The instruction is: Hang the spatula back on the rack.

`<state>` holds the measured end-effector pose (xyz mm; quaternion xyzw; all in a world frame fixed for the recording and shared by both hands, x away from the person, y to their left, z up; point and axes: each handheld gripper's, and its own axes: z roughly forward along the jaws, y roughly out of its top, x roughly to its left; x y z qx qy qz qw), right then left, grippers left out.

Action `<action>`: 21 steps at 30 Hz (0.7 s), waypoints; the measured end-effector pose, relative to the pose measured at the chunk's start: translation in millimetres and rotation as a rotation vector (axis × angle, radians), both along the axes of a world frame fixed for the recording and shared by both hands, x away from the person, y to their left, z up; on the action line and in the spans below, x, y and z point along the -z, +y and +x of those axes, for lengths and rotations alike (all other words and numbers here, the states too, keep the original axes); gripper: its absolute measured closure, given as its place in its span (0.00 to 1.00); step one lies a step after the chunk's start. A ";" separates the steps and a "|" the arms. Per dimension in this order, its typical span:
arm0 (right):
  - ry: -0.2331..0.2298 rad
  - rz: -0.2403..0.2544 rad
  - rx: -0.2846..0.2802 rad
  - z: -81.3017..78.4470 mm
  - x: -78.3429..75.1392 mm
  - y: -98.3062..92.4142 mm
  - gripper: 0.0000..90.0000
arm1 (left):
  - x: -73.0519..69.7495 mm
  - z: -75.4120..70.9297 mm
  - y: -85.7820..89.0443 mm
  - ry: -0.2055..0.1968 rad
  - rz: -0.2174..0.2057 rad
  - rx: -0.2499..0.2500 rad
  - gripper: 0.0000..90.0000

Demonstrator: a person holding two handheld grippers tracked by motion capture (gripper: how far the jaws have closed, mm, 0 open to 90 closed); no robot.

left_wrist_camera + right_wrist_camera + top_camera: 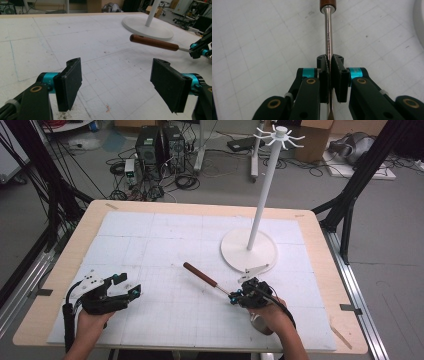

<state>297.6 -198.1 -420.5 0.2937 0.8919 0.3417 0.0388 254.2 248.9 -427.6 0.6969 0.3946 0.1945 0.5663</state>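
Note:
A tool with a brown wooden handle (200, 274) and a thin metal shaft (328, 30) is held at the front right of the white gridded mat (160, 240). My right gripper (234, 296) is shut on the shaft, and its pads (338, 75) clamp the metal from both sides. The handle points away to the upper left. In the left gripper view the same handle (153, 43) hovers just above the mat, with the right gripper (200, 50) at its end. My left gripper (127, 285) rests at the front left, open, with nothing between its pads (71, 82).
A white stand with a round base (260, 257), a tall pole and a hooked top (278, 137) rises behind the right gripper. The mat lies on a wooden table (90, 220). Beyond the table are computers, cables and black frame legs on the floor.

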 end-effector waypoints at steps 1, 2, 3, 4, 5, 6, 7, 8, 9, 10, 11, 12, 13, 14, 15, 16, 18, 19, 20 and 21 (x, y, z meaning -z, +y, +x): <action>-0.003 0.013 0.001 -0.6 -1.4 -1.2 0.94 | -0.2 -0.3 -0.6 -0.001 -0.004 -0.001 0.29; -0.009 0.028 0.010 -1.9 -2.9 -2.0 0.94 | -0.4 -0.5 -0.9 -0.005 -0.005 0.002 0.29; -0.009 0.028 0.010 -1.9 -2.9 -2.0 0.94 | -0.4 -0.5 -0.9 -0.005 -0.005 0.002 0.29; -0.021 0.058 0.020 -4.0 -5.9 -4.9 0.94 | -0.9 -0.8 -1.4 -0.005 -0.009 0.008 0.29; -0.029 0.073 0.025 -5.1 -7.3 -6.3 0.94 | -1.1 -0.9 -1.9 -0.005 -0.015 0.008 0.29; -0.032 0.088 0.034 -6.5 -8.8 -7.6 0.94 | -1.4 -1.0 -2.2 -0.003 -0.022 0.009 0.29; -0.032 0.088 0.034 -6.5 -8.8 -7.6 0.94 | -1.4 -1.0 -2.2 -0.003 -0.022 0.009 0.29; -0.048 0.111 0.049 -9.1 -11.1 -10.0 0.94 | -2.6 -0.8 -3.0 -0.005 -0.040 0.012 0.29; -0.048 0.111 0.049 -9.1 -11.1 -10.0 0.94 | -2.6 -0.8 -3.0 -0.005 -0.040 0.012 0.29; -0.056 0.123 0.057 -10.4 -12.1 -10.9 0.94 | -3.3 -0.6 -3.4 -0.004 -0.045 0.014 0.29; -0.063 0.143 0.069 -13.6 -13.8 -11.3 0.94 | -5.6 0.6 -4.8 -0.001 -0.062 0.031 0.29; -0.075 0.150 0.070 -14.9 -14.4 -11.3 0.94 | -5.6 0.6 -4.8 -0.001 -0.062 0.031 0.30; -0.075 0.150 0.070 -14.9 -14.4 -11.3 0.94 | -6.8 0.8 -5.7 -0.001 -0.068 0.037 0.31; -0.094 0.167 0.079 -18.6 -15.6 -10.7 0.94 | -8.5 0.7 -7.3 -0.006 -0.072 0.043 0.32; -0.103 0.182 0.082 -19.7 -15.8 -10.9 0.94 | -8.8 0.6 -7.8 -0.007 -0.072 0.045 0.32; -0.104 0.195 0.089 -21.5 -16.1 -10.9 0.94 | -8.8 0.6 -7.8 -0.007 -0.072 0.045 0.32; -0.119 0.212 0.096 -24.0 -16.1 -11.0 0.94 | -8.6 0.2 -8.7 -0.005 -0.069 0.047 0.32; -0.122 0.220 0.095 -24.7 -15.6 -10.9 0.94 | -8.7 -0.1 -9.0 -0.005 -0.066 0.046 0.32; -0.122 0.220 0.095 -24.7 -15.6 -10.9 0.94 | -8.7 -0.1 -9.0 -0.005 -0.066 0.046 0.32; -0.128 0.230 0.101 -26.5 -14.8 -10.7 0.94 | -8.9 -0.1 -9.5 -0.006 -0.072 0.045 0.32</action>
